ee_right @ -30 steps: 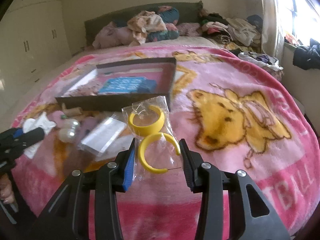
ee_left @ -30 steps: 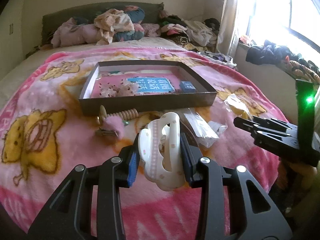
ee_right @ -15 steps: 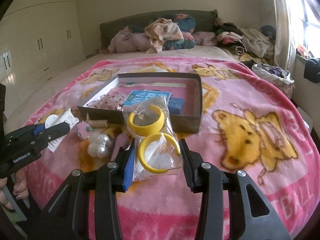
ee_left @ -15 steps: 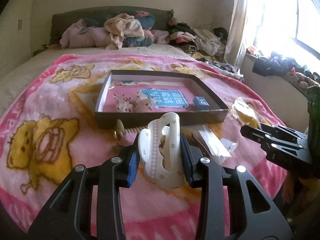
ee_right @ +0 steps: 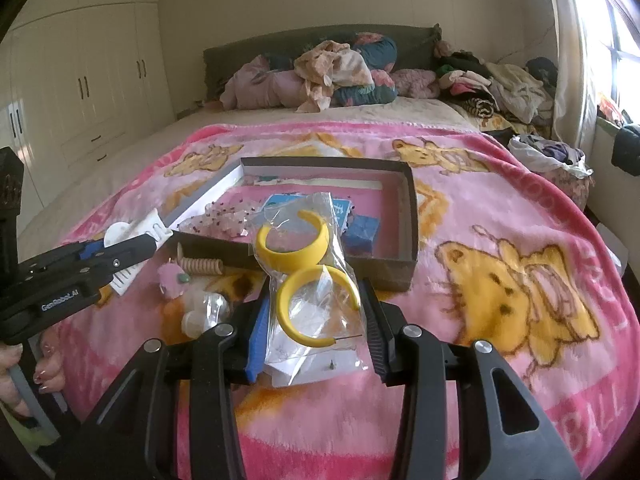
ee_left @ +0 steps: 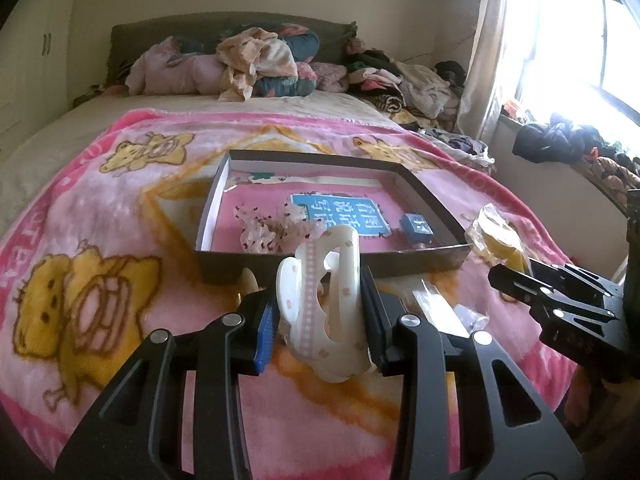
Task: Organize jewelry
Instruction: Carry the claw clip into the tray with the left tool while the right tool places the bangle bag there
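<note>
My left gripper (ee_left: 320, 320) is shut on a white hair claw clip (ee_left: 326, 308) with pink dots, held above the pink blanket in front of the dark shallow box (ee_left: 332, 266). My right gripper (ee_right: 314, 320) is shut on a clear plastic bag with two yellow hoop earrings (ee_right: 312, 280), lifted just short of the box (ee_right: 394, 268). Inside the box lie a pink speckled piece (ee_left: 272, 228), a blue card (ee_left: 340, 214) and a small blue box (ee_left: 416, 230). The left gripper (ee_right: 132, 246) with the clip shows at the left of the right wrist view.
On the blanket before the box lie a wooden spiral piece (ee_right: 202, 266), a pink fluffy clip (ee_right: 174, 278), pearl-like items in a clear bag (ee_right: 204, 314) and a clear packet (ee_left: 438, 310). Clothes (ee_left: 256, 64) are piled by the headboard. A hand (ee_right: 24, 368) grips the left handle.
Both grippers have risen and moved toward the box with their items still held. The box now looks nearer and more centred in both views.
</note>
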Available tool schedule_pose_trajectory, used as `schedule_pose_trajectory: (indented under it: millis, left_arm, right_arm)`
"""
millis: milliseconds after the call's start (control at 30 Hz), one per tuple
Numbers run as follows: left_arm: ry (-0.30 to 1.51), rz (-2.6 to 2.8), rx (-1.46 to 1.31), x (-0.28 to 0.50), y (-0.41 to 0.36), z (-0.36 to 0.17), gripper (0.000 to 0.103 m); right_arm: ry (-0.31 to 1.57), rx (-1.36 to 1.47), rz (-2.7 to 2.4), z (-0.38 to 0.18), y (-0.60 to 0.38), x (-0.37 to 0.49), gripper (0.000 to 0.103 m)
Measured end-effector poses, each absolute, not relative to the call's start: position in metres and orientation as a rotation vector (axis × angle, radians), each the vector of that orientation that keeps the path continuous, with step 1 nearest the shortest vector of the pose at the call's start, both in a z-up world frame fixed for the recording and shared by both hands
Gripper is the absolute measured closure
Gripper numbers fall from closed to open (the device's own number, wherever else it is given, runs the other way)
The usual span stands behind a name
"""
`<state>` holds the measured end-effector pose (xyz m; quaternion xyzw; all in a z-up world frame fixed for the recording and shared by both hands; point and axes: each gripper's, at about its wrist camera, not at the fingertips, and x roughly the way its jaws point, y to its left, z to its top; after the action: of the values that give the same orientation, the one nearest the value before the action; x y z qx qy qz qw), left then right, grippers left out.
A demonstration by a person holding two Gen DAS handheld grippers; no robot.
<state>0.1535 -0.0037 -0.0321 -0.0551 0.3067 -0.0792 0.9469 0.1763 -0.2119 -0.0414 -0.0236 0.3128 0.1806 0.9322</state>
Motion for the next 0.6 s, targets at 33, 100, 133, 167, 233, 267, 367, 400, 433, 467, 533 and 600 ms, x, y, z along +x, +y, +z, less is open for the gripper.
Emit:
schedule_pose_trajectory:
  millis: [33,100,133,167,233,267,367,400,433,467,533,600]
  left_arm:
    - [0.625,-0.16,-0.112,0.152,-0.004,-0.032,0.075]
    - [0.628,-0.161,-0.113,0.155,-0.004,-0.032,0.075]
    - [0.628,-0.16,-0.113,0.155,-0.005,-0.032,0.075]
    - [0.629,-0.161,-0.115,0.157,-0.006,-0.031,0.075]
    - [0.629,-0.162,-0.115,0.162,-0.008,-0.029,0.075]
    - [0.629,-0.163,-0.115,0.165,-0.009,-0.029,0.075]
    - [0.635,-0.168,-0.118,0.175,-0.012,-0.028,0.075]
    - [0.634,-0.17,-0.118,0.177,-0.012,-0.028,0.075]
    - [0.633,-0.173,-0.117,0.18,-0.013,-0.027,0.075]
    - [0.633,-0.177,-0.118,0.183,-0.014,-0.027,0.075]
    - [0.631,-0.186,-0.115,0.189,-0.016,-0.026,0.075]
    - [0.63,-0.194,-0.108,0.195,-0.018,-0.026,0.075]
  right_arm:
    - [0.638,-0.049,0.368,-0.041,-0.211,0.178,0.064]
    - [0.638,-0.046,0.368,-0.041,-0.211,0.181,0.064]
    - [0.637,-0.047,0.367,-0.041,-0.211,0.18,0.064]
    - [0.636,-0.049,0.367,-0.041,-0.211,0.18,0.064]
    - [0.634,-0.05,0.364,-0.039,-0.211,0.185,0.064]
    - [0.632,-0.05,0.361,-0.038,-0.211,0.187,0.064]
    - [0.633,-0.046,0.351,-0.037,-0.212,0.196,0.064]
    - [0.632,-0.048,0.345,-0.036,-0.212,0.199,0.064]
    - [0.631,-0.05,0.341,-0.035,-0.213,0.201,0.064]
    - [0.628,-0.049,0.336,-0.034,-0.214,0.203,0.064]
    - [0.624,-0.047,0.326,-0.032,-0.215,0.208,0.064]
    - [0.617,-0.044,0.316,-0.031,-0.217,0.213,0.064]
